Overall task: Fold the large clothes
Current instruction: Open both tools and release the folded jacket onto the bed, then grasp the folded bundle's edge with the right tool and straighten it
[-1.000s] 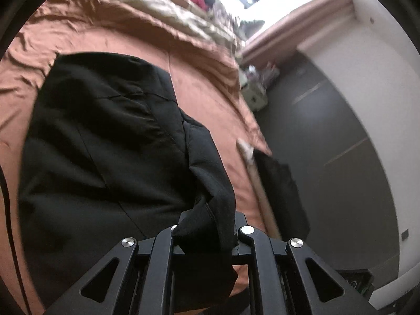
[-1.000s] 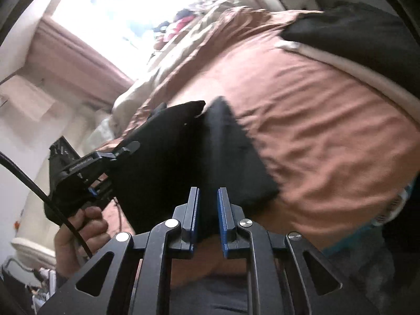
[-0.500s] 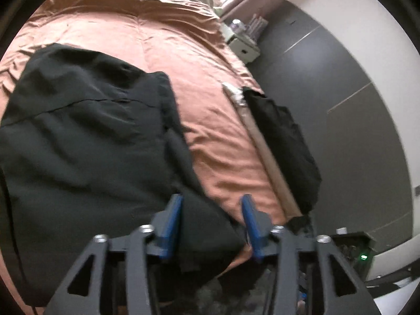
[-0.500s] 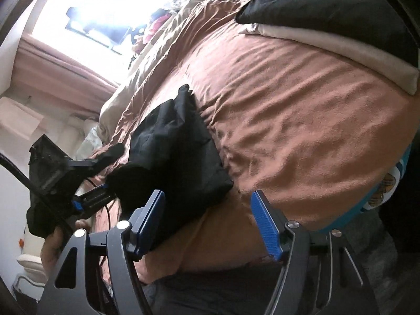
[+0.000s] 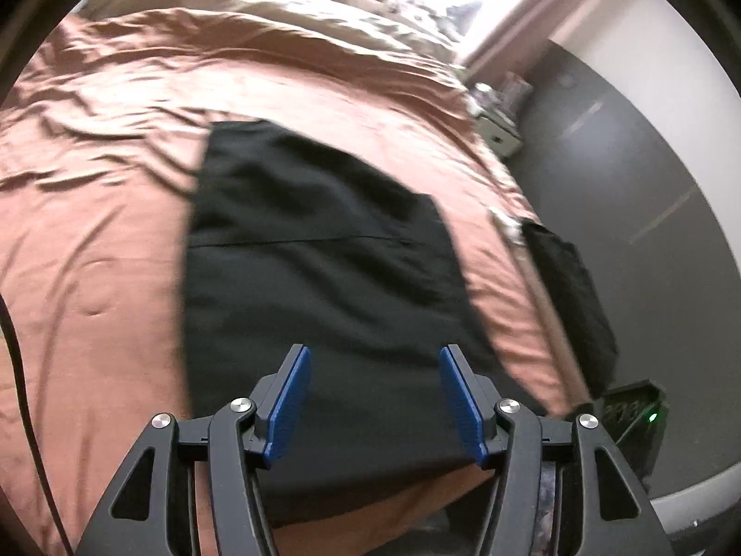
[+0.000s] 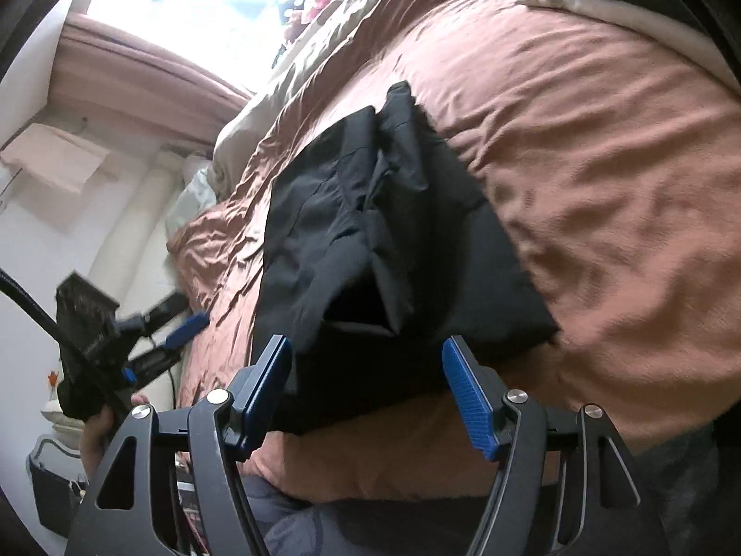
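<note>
Rust-brown bedding covers the bed [image 5: 116,241], where the black fabric garment [image 5: 315,268] lies folded into a rough rectangle near its foot edge, both the left gripper [image 5: 374,398] and right gripper [image 6: 366,391] hovering wide open and empty, so at most tidying seems left.

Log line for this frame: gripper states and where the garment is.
left gripper: open, empty | right gripper: open, empty | black garment: folded, lying on brown bedspread | contact: none visible
</note>
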A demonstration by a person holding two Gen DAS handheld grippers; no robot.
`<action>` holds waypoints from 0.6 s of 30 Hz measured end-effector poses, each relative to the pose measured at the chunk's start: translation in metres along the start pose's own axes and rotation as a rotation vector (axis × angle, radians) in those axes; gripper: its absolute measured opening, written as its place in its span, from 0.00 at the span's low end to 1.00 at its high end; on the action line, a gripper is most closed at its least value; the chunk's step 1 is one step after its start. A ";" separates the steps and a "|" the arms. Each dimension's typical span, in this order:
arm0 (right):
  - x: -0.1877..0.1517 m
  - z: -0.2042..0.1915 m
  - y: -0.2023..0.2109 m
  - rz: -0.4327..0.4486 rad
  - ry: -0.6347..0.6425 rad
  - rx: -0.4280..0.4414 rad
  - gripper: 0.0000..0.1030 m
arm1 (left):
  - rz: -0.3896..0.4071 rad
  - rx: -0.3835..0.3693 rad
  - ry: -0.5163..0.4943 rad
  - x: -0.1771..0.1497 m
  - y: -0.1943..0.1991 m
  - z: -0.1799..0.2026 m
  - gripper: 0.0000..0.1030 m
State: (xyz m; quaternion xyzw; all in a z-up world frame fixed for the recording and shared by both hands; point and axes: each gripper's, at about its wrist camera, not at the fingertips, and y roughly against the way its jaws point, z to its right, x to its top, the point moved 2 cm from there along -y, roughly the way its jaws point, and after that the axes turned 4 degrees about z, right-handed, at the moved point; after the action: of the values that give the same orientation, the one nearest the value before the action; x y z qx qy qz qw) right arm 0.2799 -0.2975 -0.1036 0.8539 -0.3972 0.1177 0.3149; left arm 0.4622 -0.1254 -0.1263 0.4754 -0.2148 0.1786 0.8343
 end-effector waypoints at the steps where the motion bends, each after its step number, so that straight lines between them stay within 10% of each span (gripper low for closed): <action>1: 0.002 -0.001 -0.005 0.002 0.009 -0.004 0.58 | 0.000 0.017 0.009 -0.002 0.003 -0.010 0.59; 5: 0.009 -0.001 -0.019 0.011 0.013 -0.012 0.15 | -0.045 0.119 0.042 -0.016 -0.002 -0.051 0.62; 18: 0.007 0.043 -0.010 0.074 -0.063 -0.048 0.08 | -0.176 0.011 0.069 -0.056 -0.041 -0.039 0.61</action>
State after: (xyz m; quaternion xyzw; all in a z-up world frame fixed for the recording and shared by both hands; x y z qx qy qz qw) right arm 0.2895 -0.3239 -0.1381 0.8341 -0.4410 0.0928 0.3181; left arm 0.4430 -0.1165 -0.2033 0.4904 -0.1424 0.1217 0.8511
